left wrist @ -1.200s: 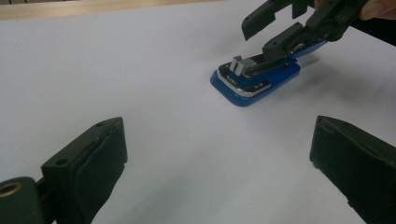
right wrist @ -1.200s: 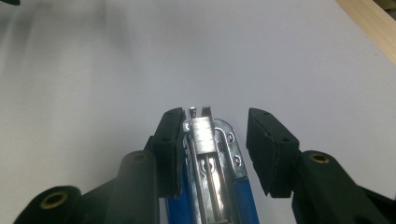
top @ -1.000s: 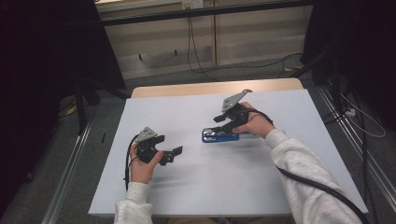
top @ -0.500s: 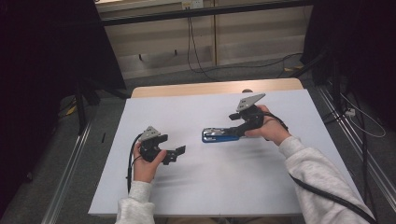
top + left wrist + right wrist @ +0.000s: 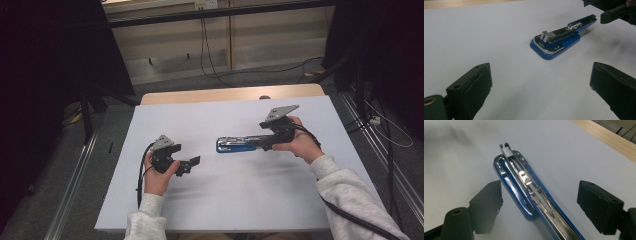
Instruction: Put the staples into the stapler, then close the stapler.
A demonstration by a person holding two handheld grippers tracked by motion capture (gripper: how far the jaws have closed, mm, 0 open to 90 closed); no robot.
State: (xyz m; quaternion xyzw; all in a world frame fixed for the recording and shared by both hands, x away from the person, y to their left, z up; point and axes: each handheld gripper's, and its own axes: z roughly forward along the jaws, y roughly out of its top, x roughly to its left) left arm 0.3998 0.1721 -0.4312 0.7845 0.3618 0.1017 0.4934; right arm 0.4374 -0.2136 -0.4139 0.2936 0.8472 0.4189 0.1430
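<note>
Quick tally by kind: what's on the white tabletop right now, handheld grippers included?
Blue and chrome stapler, opened flat: 1
Black two-jaw grippers: 2, left gripper and right gripper, each with jaws apart and nothing gripped
Total: 3

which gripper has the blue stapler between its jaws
The right gripper: its jaws, just opened, straddle the blue stapler without pressing it. The left gripper stands apart.

Blue stapler [image 5: 240, 144] lies flat on the white table [image 5: 240, 200], metal staple channel exposed.
</note>
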